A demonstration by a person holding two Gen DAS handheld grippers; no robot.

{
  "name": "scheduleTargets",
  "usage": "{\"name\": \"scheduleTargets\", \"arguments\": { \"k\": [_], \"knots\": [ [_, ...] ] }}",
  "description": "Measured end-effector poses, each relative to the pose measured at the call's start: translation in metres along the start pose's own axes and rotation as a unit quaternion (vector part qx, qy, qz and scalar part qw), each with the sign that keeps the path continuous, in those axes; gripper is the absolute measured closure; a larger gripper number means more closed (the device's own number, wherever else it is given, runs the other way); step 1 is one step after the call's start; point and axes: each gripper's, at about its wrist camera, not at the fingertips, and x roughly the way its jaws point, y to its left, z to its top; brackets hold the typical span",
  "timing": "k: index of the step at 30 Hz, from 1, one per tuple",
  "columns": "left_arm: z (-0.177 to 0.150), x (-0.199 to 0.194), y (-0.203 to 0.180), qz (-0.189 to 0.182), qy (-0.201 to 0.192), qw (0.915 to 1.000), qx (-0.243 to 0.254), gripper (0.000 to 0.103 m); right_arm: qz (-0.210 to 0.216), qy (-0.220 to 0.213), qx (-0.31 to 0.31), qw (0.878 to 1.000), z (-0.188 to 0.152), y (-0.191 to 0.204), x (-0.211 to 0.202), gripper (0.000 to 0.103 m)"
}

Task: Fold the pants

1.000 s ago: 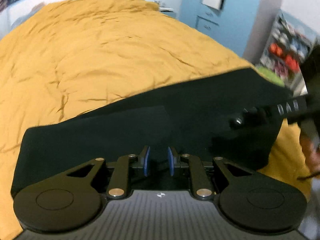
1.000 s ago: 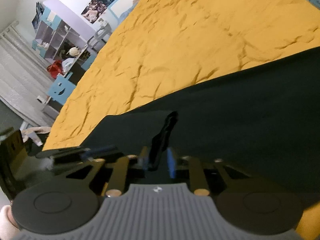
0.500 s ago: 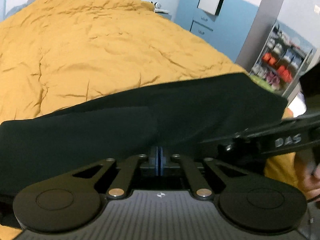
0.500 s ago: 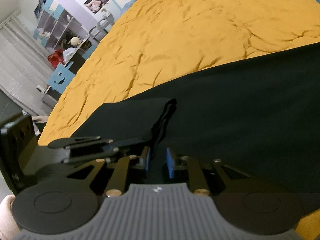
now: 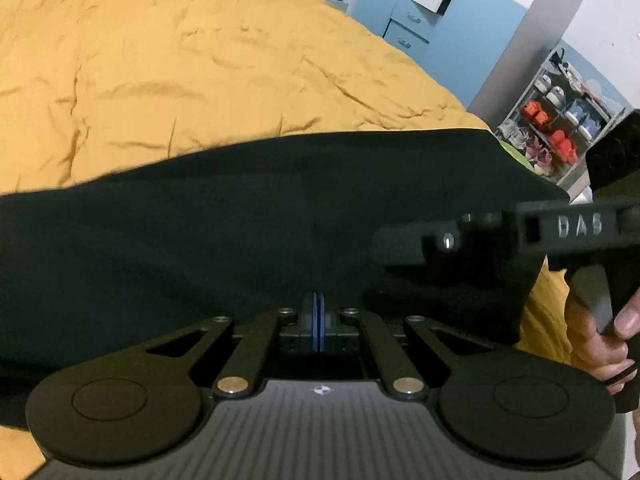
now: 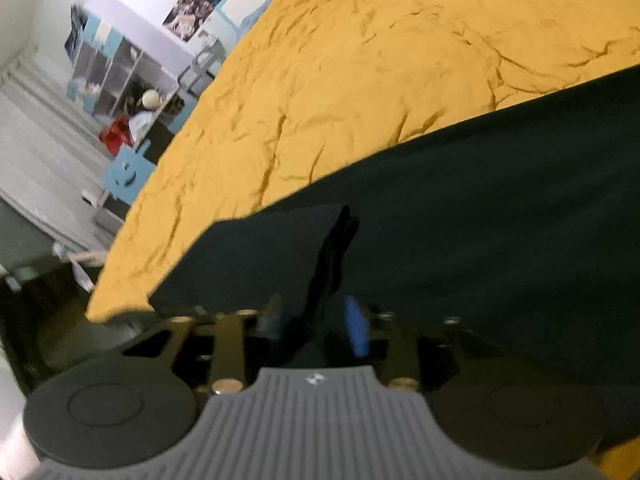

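Dark pants (image 5: 248,232) lie flat across the near part of a mustard-yellow bedspread (image 5: 192,64). My left gripper (image 5: 319,300) is shut, its blue pads pressed together on the pants' near edge. In the left wrist view my right gripper (image 5: 404,246) reaches in from the right over the same edge, held by a person's hand (image 5: 596,340). In the right wrist view the pants (image 6: 480,208) fill the lower right. A raised fold of fabric (image 6: 332,252) stands between the blue pads (image 6: 356,332) of my right gripper (image 6: 314,320), whose jaws are opening and do not press on it.
The bedspread (image 6: 380,80) stretches far beyond the pants. A blue cabinet (image 5: 424,28) and a shelf with red and white items (image 5: 560,128) stand past the bed's right side. In the right wrist view, cubby shelves (image 6: 116,80) and a blue box (image 6: 126,176) stand left of the bed.
My left gripper's pads went from apart to pressed together at the pants' near edge. The right gripper's pads, close around the fabric fold before, have spread apart.
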Motion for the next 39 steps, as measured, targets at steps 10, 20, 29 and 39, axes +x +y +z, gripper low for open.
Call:
{"name": "scheduleTargets", "arguments": {
  "k": [10, 20, 29, 39],
  "knots": [
    [0.005, 0.008, 0.01, -0.017, 0.019, 0.9992, -0.032, 0.101, 0.04, 0.041, 0.112, 0.992, 0.012, -0.026, 0.052, 0.078],
    [-0.001, -0.049, 0.014, -0.005, -0.056, 0.9977, -0.038, 0.08, 0.06, 0.024, 0.107, 0.992, 0.02, -0.01, 0.063, 0.103],
    [-0.029, -0.158, 0.074, 0.115, -0.167, 0.9695, -0.137, 0.08, 0.066, -0.022, -0.054, 0.996, 0.1, 0.111, -0.003, 0.103],
    [-0.024, -0.155, 0.072, 0.128, -0.167, 0.9679, -0.137, 0.08, 0.025, -0.071, -0.128, 0.989, 0.183, 0.161, -0.144, 0.103]
  ]
}}
